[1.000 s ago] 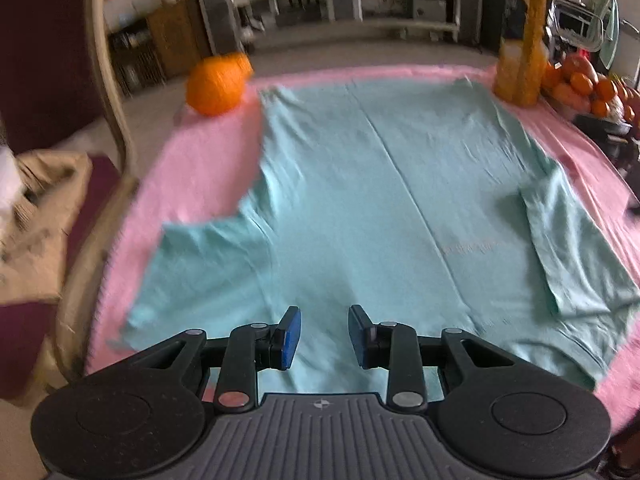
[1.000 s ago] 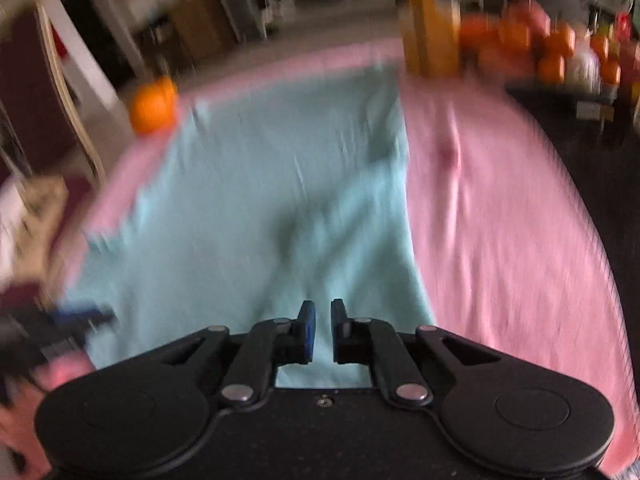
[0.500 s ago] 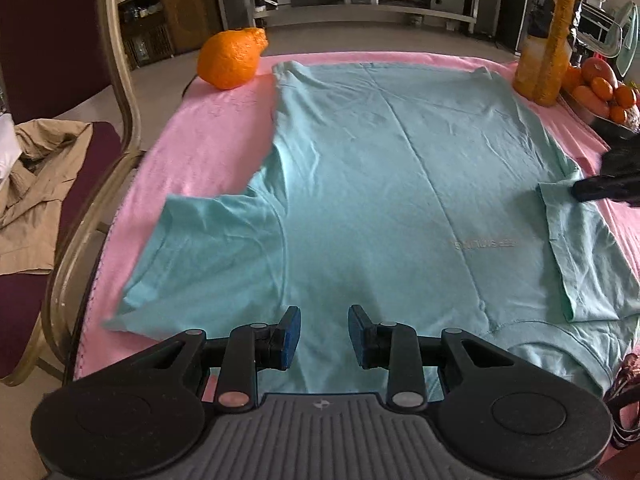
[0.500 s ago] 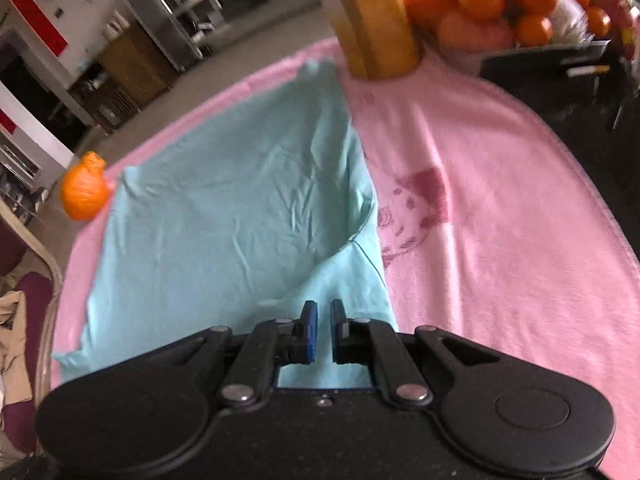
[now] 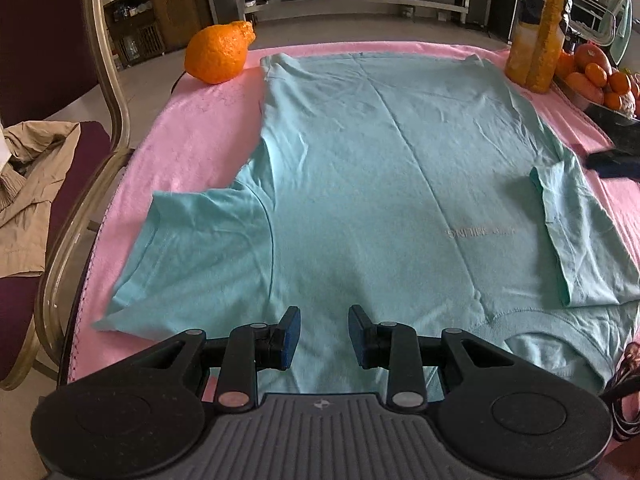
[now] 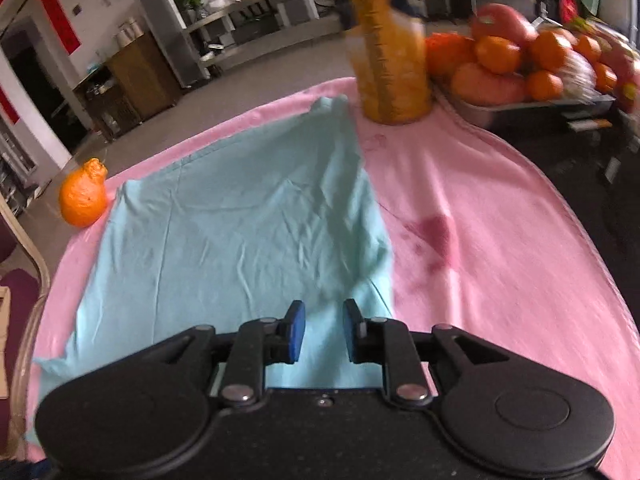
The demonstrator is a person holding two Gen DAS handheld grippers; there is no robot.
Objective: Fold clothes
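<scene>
T-shirt (image 5: 360, 168) in pale teal is seen spread flat on a pink cloth (image 5: 200, 136) that covers the table, its collar at the near edge and its hem at the far edge; one sleeve (image 5: 192, 256) is laid out flat toward the left edge, while the other sleeve (image 5: 576, 232) is folded in over the body near the right edge; the left gripper (image 5: 320, 336) is held above the near edge with its jaws parted and nothing between them; the right gripper (image 6: 323, 330) is held over the folded sleeve, its jaws opening, with no fabric pinched between them; an orange fruit (image 5: 218, 54) is seen at the far left corner; a yellow bottle (image 5: 538, 28) stands at the far right corner beside a tray of fruit (image 6: 520, 60).
</scene>
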